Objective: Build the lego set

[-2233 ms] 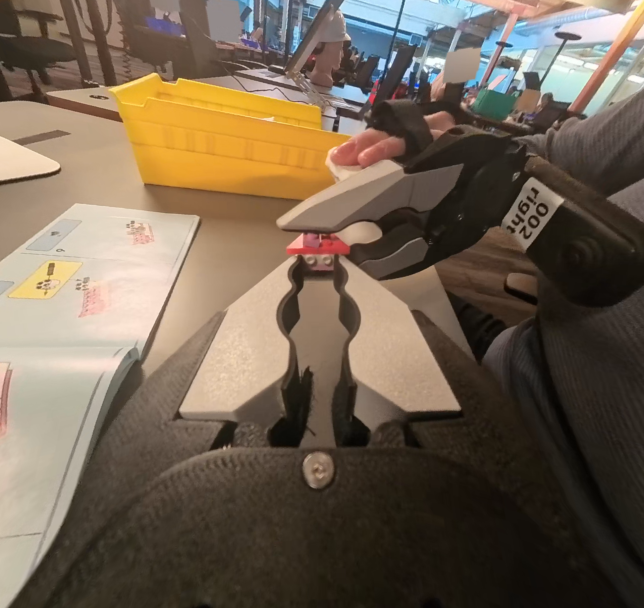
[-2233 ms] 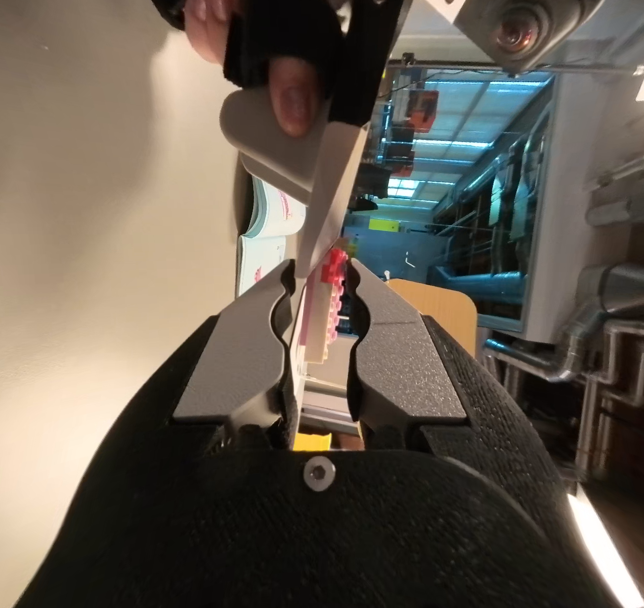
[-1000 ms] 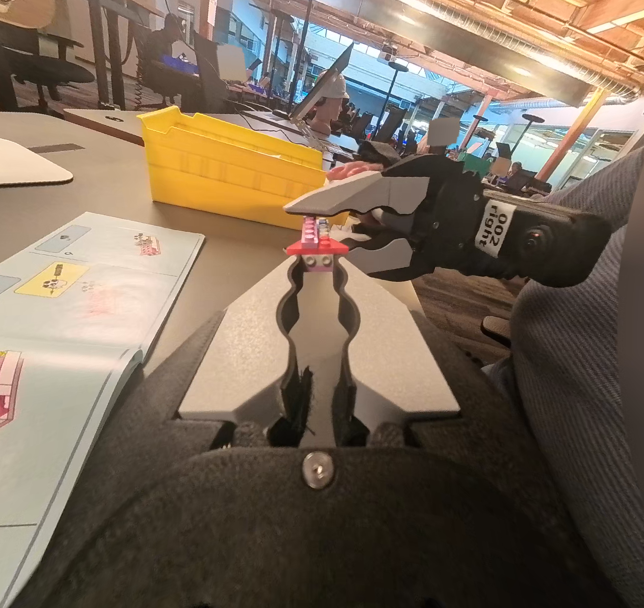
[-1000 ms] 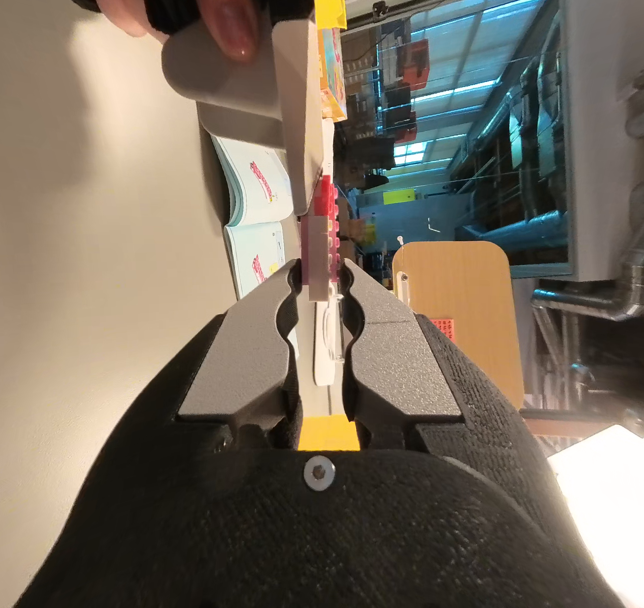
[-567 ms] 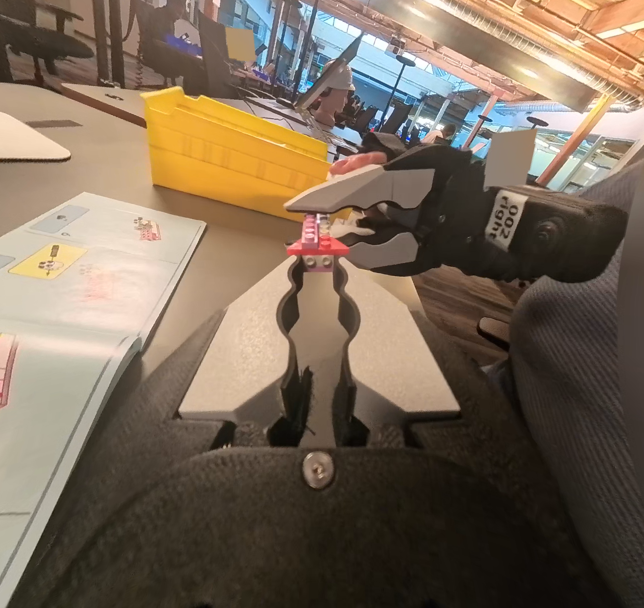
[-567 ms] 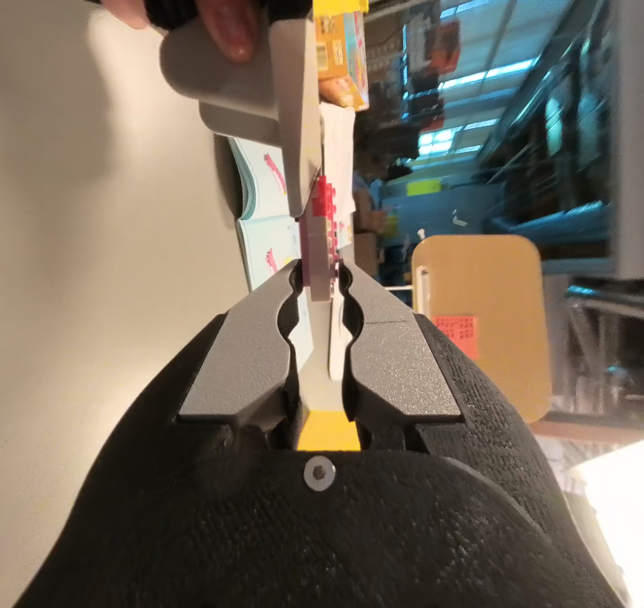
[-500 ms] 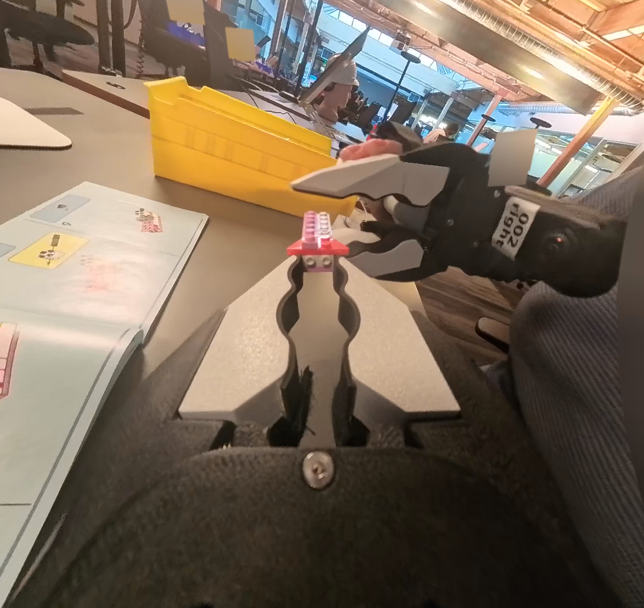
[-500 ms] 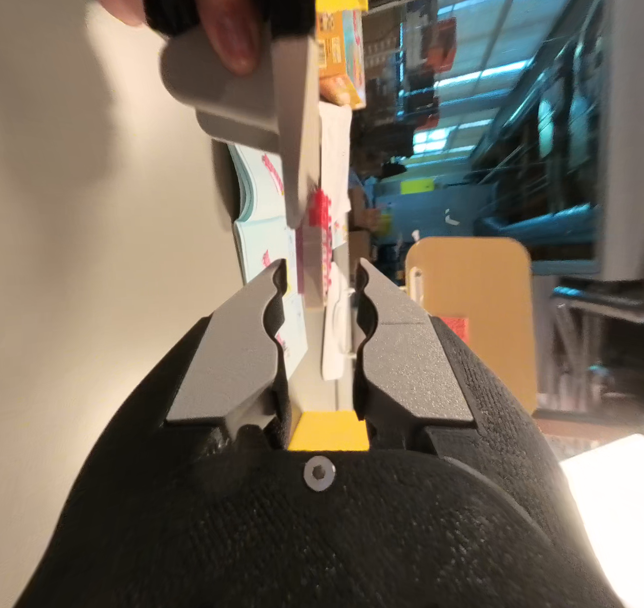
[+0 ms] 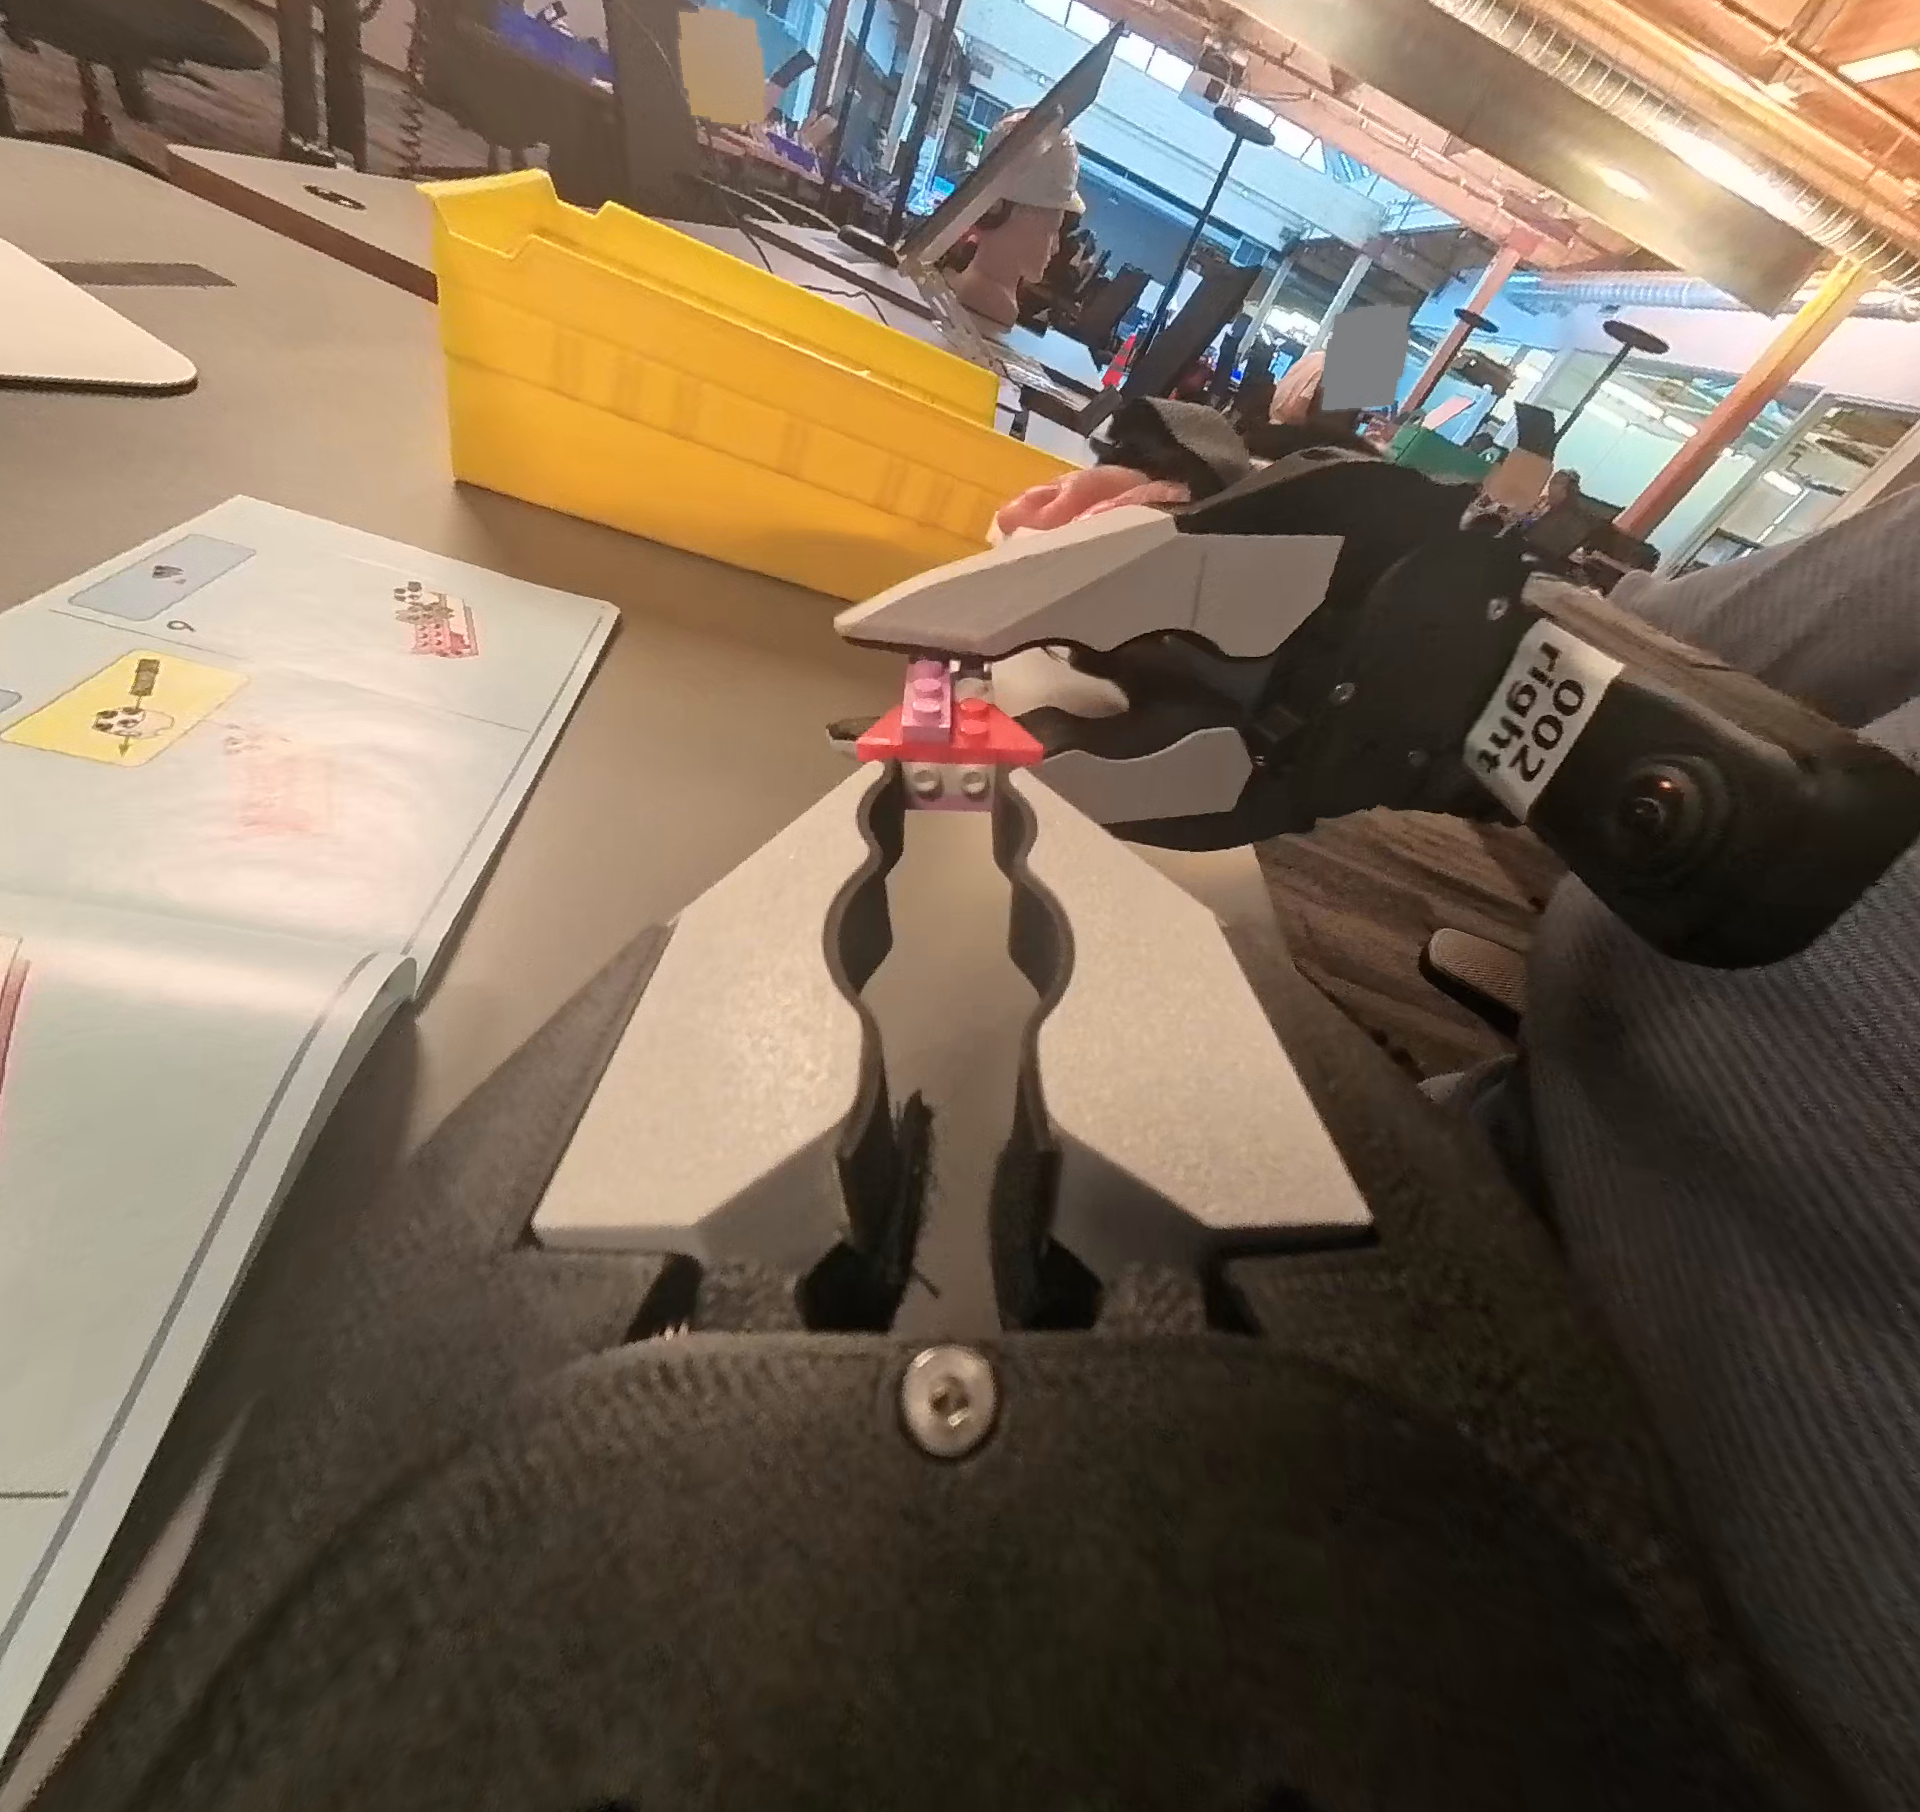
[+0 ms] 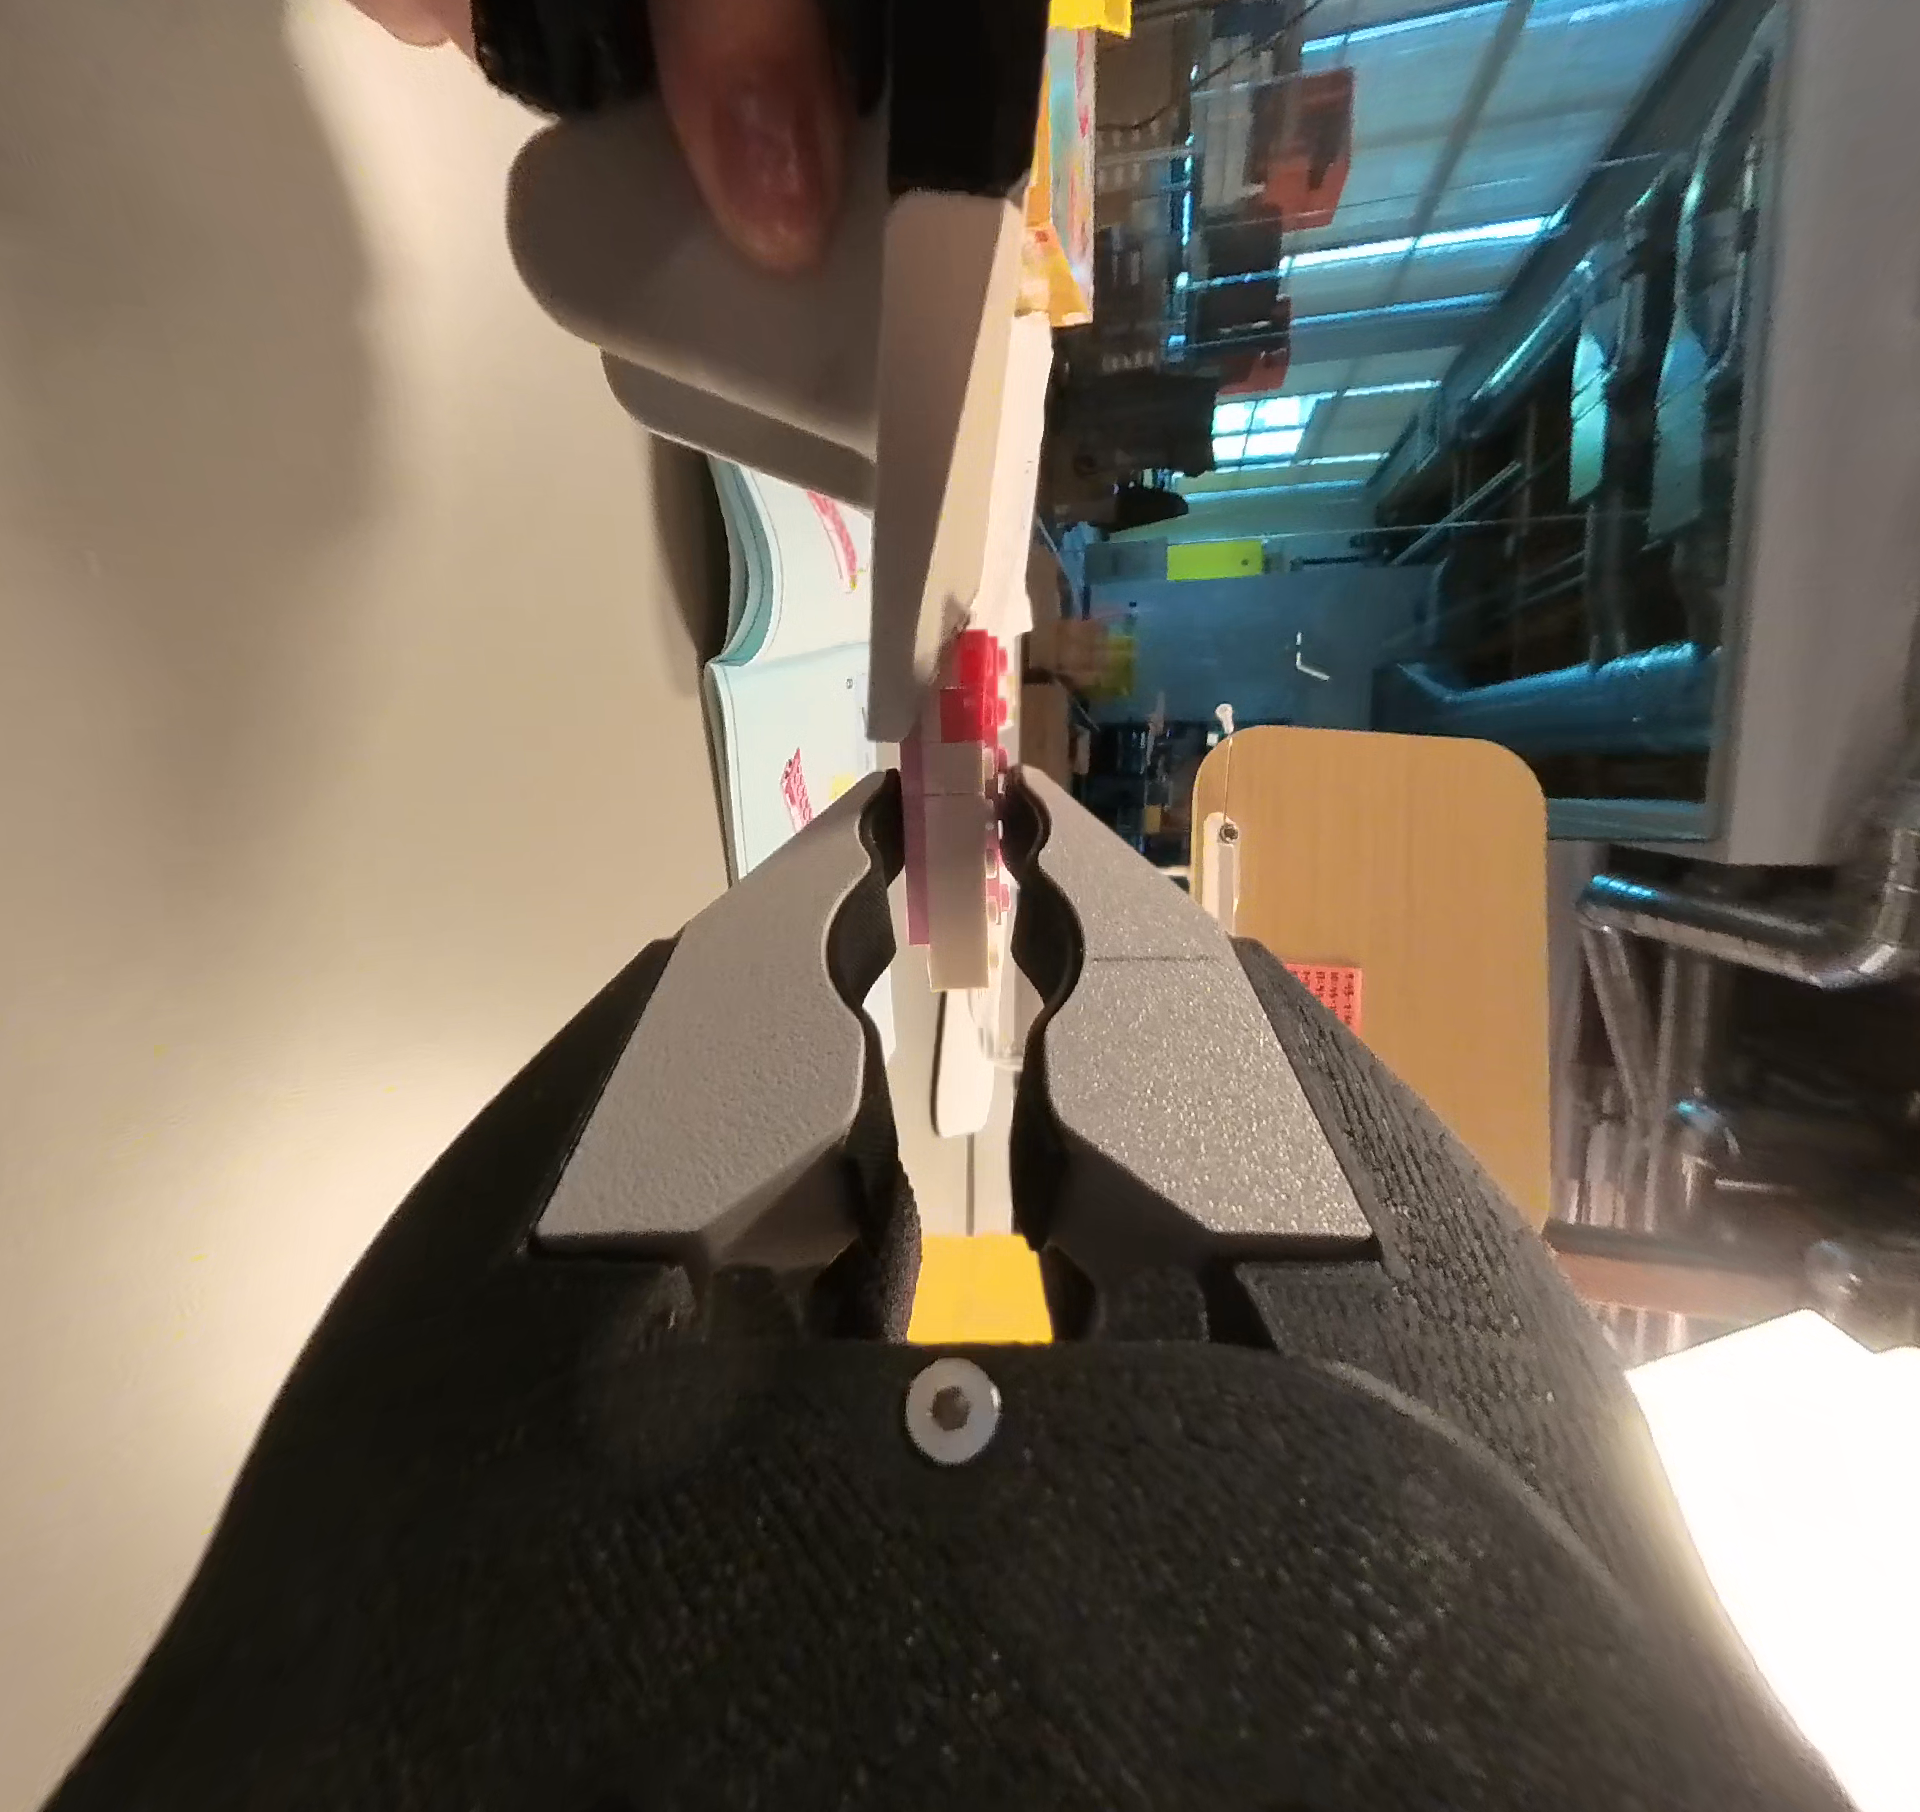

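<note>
My left gripper [image 9: 948,794] is shut on a small brick assembly [image 9: 948,746]: a red wedge plate with pink and grey bricks, held above the table. My right gripper [image 9: 904,673] comes in from the right, and its upper and lower fingers press on the far part of the same assembly. In the right wrist view my right gripper [image 10: 951,788] is shut on the pink and white end of the assembly [image 10: 951,858]. The left gripper's fingers [image 10: 914,474] hold the red end just beyond, with a gloved hand [image 10: 748,131] above them.
A yellow bin [image 9: 727,412] stands on the grey table [image 9: 312,391] behind the grippers. An open light-blue instruction booklet [image 9: 260,723] lies at the left, and also shows in the right wrist view [image 10: 790,723]. A white pad [image 9: 62,339] is at the far left. A person's grey sleeve [image 9: 1714,1139] fills the right. Less than 4 cm separates the two grippers' tips.
My right gripper opened and drew back off the assembly half a second ago, then moved in and shut on it again. My left gripper kept its hold throughout.
</note>
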`<state>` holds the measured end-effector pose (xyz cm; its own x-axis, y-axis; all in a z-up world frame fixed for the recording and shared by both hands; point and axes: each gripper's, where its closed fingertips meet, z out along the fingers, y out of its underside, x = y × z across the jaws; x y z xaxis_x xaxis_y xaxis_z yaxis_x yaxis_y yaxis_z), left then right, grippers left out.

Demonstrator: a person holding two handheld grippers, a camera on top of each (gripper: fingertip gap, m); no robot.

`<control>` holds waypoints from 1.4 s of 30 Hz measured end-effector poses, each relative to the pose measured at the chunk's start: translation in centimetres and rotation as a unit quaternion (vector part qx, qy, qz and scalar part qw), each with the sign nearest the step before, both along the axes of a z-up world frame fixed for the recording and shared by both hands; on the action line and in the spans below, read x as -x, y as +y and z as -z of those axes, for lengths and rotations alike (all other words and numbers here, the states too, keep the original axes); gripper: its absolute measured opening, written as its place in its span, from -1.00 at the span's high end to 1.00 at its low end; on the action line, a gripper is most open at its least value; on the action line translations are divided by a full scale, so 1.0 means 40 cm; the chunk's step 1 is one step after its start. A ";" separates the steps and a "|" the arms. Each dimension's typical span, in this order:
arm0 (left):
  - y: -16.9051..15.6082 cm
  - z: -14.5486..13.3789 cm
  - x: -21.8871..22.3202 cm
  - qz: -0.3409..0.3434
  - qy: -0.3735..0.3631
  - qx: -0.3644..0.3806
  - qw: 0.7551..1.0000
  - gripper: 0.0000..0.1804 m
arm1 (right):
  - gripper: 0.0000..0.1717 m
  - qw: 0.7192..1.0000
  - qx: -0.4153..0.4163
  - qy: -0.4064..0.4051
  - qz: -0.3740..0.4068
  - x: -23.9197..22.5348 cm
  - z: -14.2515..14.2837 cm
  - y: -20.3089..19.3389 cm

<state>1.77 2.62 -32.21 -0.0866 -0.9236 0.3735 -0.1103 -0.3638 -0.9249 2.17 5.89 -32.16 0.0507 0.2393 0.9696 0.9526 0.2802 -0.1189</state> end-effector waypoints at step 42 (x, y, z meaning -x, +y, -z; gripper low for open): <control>-0.044 -0.050 0.126 -0.168 0.015 -0.184 0.968 0.35 | 0.82 0.781 0.567 0.215 -0.147 0.027 0.130 -0.097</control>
<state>-3.28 0.87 -30.19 0.2476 -0.9688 0.0122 -0.0722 -0.0310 -0.9969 1.10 2.02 -37.38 0.0939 0.9950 0.0331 0.6706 -0.0387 -0.7408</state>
